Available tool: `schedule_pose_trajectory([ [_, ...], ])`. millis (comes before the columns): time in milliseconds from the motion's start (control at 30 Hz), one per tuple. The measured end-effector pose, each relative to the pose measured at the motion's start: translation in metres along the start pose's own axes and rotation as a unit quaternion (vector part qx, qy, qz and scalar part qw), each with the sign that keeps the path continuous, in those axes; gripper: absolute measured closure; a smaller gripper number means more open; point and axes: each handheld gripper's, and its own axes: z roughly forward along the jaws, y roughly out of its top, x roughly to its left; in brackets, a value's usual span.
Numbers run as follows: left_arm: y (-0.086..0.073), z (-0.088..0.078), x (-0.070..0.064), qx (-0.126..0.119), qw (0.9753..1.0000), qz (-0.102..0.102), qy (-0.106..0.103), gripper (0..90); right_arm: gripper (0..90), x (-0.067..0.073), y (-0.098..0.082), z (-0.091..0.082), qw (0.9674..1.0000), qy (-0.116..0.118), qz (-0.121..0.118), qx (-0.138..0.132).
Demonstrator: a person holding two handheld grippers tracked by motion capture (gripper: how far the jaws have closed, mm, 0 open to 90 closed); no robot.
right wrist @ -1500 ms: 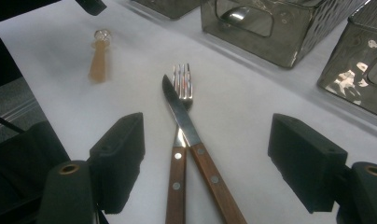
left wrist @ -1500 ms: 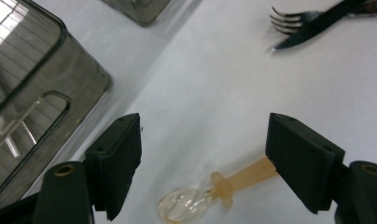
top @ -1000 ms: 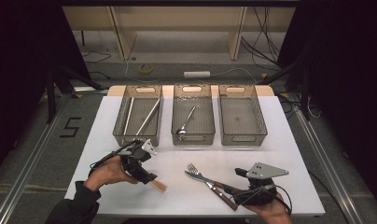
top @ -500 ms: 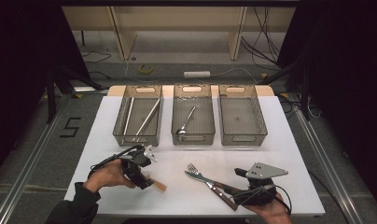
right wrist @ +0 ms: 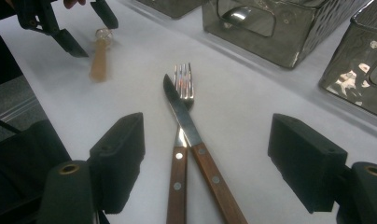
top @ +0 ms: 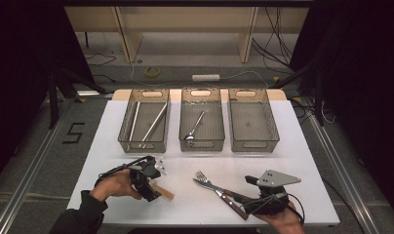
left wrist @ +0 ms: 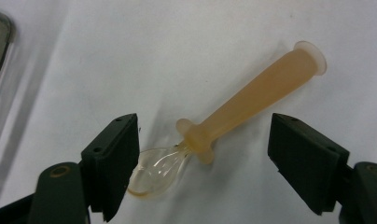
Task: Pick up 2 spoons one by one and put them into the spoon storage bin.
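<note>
A small spoon [left wrist: 252,93] with a tan rubbery handle and a clear bowl lies flat on the white table [top: 302,146]. My left gripper [left wrist: 203,140] hangs over it, open, with one jaw on each side and neither pad pressing on it. In the high view that gripper [top: 148,179] sits at the near left, and the spoon's handle [top: 163,191] sticks out toward the right. My right gripper [right wrist: 205,140] is open at the near right. A wood-handled fork [right wrist: 183,79] and knife [right wrist: 177,109] lie crossed on the table between its jaws, untouched.
Three grey bins stand in a row at the back. The left bin [top: 124,122] holds long metal sticks, the middle bin [top: 201,92] a metal spoon [top: 195,126], and the right bin [top: 273,122] looks bare. Bare white tabletop lies between the two hands.
My left gripper has shifted slightly toward the near edge over the small spoon. The right gripper, fork and knife have stayed put.
</note>
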Motion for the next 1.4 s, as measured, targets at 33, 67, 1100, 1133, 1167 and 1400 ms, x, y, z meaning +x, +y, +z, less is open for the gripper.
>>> schedule_pose_trajectory([
  [33,0.000,0.001,0.000,0.000,1.0000,0.002,-0.001,25.0,28.3,0.000,0.000,0.000,1.0000,0.000,0.000,0.000],
  [67,0.000,0.001,0.000,0.004,1.0000,0.007,0.000,25.3,28.3,0.000,0.000,0.000,1.0000,0.000,-0.001,0.001],
  [1100,0.003,0.010,0.003,0.018,0.9991,0.020,-0.032,48.2,28.7,0.002,0.000,0.001,1.0000,0.001,-0.005,0.005],
  [1133,0.002,0.010,0.003,0.018,0.9991,0.020,-0.032,49.2,28.8,0.002,0.000,0.001,1.0000,0.000,-0.006,0.005],
  [1167,0.002,0.010,0.004,0.018,0.9991,0.020,-0.033,49.9,28.8,0.002,0.000,0.001,1.0000,0.001,-0.006,0.005],
  [1400,0.001,0.008,0.005,0.020,0.9989,0.025,-0.035,60.4,28.9,0.002,0.000,0.001,0.9999,0.000,-0.007,0.007],
])
